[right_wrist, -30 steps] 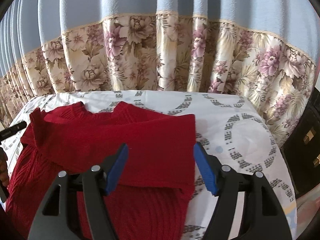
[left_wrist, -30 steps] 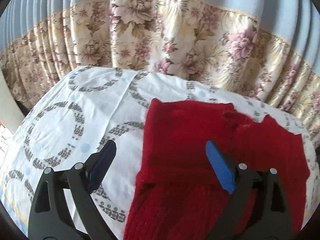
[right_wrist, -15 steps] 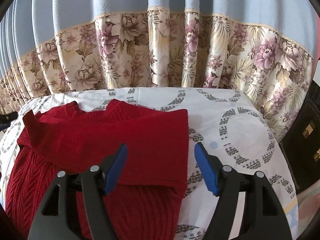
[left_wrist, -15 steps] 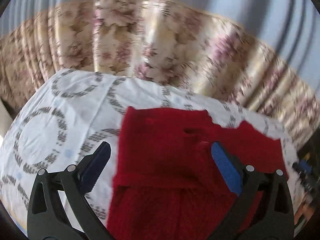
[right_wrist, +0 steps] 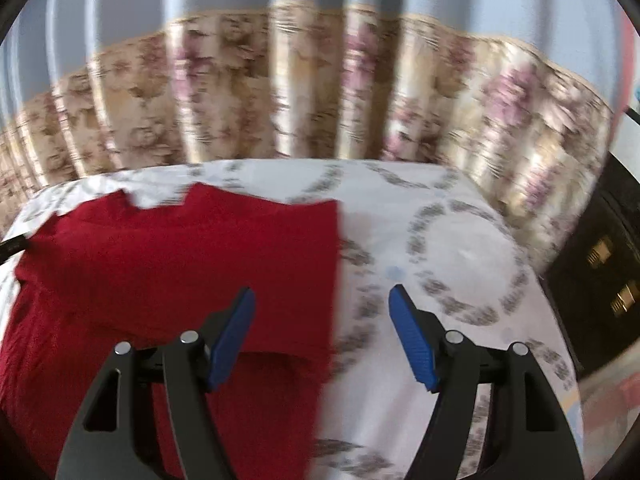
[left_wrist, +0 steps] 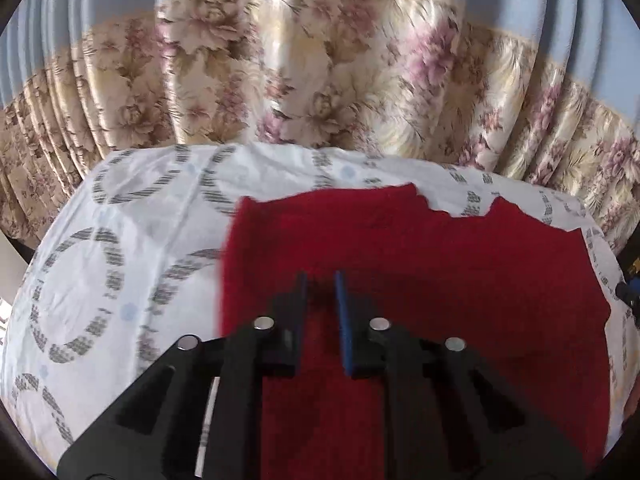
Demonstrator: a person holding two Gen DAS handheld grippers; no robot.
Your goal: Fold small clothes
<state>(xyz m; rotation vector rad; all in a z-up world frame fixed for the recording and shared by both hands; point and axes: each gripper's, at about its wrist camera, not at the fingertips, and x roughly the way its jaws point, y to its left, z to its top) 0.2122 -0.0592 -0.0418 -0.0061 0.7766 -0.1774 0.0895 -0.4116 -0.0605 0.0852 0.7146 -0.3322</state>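
Observation:
A red knit sweater (left_wrist: pixel 460 280) lies flat on a white cloth with grey ring prints (left_wrist: pixel 120 264), its top part folded down over the body. My left gripper (left_wrist: pixel 320 284) hovers over the sweater's left half with its blue pads nearly together and nothing between them. In the right wrist view the sweater (right_wrist: pixel 180 264) fills the left side. My right gripper (right_wrist: pixel 322 300) is open and empty above the sweater's right edge, one pad over the red knit and one over the cloth (right_wrist: pixel 460 256).
A floral and blue curtain (left_wrist: pixel 320 80) hangs right behind the table. A dark cabinet with brass handles (right_wrist: pixel 600 272) stands to the right of the table. The other gripper's tip (left_wrist: pixel 630 292) shows at the right edge of the left wrist view.
My left gripper has closed from wide open to nearly shut and shifted right over the sweater. My right gripper has stayed open and swung right, blurring the view.

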